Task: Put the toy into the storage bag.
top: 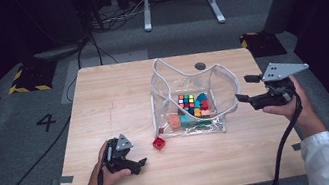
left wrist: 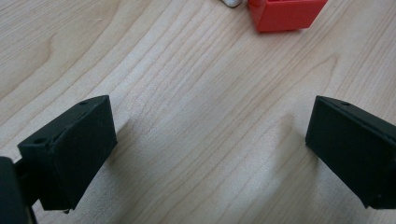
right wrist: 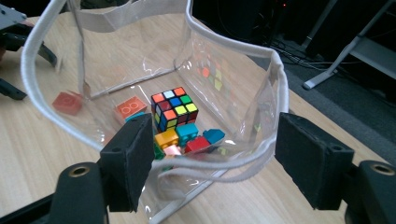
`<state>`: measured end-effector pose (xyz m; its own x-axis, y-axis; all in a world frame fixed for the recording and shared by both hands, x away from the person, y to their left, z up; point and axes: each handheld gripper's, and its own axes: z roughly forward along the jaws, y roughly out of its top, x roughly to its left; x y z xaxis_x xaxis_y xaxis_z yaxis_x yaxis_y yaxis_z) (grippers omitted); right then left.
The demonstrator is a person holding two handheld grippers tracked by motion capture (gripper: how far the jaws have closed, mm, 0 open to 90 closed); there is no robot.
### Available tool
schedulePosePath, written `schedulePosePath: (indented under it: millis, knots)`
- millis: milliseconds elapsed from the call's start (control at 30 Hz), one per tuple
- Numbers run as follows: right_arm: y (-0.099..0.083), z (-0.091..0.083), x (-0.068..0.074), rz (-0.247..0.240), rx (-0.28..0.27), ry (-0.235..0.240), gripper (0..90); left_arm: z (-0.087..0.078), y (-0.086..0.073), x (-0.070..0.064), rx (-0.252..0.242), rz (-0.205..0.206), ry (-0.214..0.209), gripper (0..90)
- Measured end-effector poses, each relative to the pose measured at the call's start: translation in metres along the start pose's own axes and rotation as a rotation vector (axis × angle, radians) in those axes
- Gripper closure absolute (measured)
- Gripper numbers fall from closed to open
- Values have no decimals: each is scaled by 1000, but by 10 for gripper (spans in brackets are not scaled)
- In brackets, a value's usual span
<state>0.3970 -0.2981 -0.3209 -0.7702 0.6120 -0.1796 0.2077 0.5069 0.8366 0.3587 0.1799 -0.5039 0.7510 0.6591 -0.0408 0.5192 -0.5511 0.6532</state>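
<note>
Spanning grey carpet (top: 9,149), wooden table (top: 117,95).

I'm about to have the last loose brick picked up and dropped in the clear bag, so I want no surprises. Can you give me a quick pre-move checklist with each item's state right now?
1. Left gripper open, nothing between its jaws: ok.
2. Red brick free on the table, apart from the left gripper: ok.
3. Clear bag standing with its mouth open: ok.
4. Right gripper jaws either side of the bag's rim, open, not yet clamped: not ok.
5. Room in the bag beside the puzzle cube: ok.
</note>
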Motion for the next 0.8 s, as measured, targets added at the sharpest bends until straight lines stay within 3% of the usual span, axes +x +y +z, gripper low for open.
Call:
schedulePosePath:
  millis: [333, 800]
  knots:
    - [-22, -11, 5, 3, 10, -13, 265, 0, 0, 0, 0, -1, 2, 19]
    - [-54, -1, 19, 2, 44, 9, 265, 0, 0, 0, 0, -1, 0, 19]
